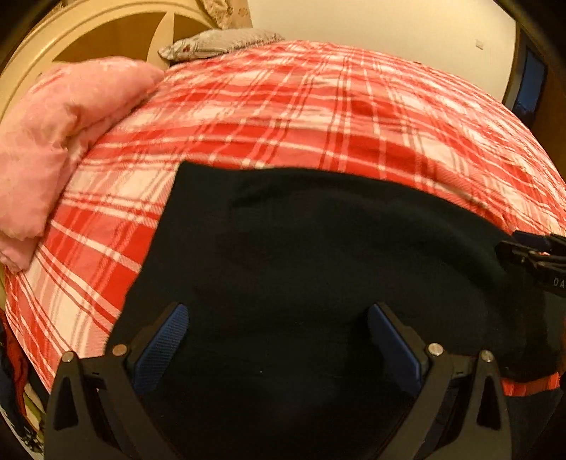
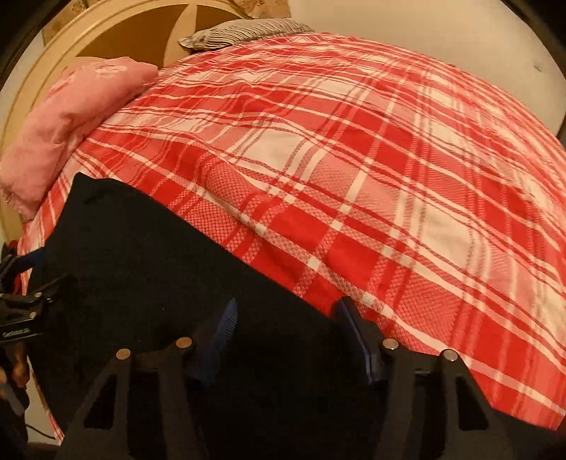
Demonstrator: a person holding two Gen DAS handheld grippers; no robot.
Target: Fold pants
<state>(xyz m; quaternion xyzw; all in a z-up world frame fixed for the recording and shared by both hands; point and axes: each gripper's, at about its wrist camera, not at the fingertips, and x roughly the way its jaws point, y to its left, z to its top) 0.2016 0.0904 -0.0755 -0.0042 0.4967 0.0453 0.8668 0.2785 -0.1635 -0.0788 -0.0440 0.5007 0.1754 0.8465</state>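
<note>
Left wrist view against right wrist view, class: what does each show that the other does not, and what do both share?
Only the left wrist view shows a dark doorway at the right edge, and the right gripper coming in from the right. Only the right wrist view shows the left gripper from the side, at the left edge. Both show black pants on the plaid cover, a pink pillow, a grey pillow and the headboard. Both grippers are open.
</note>
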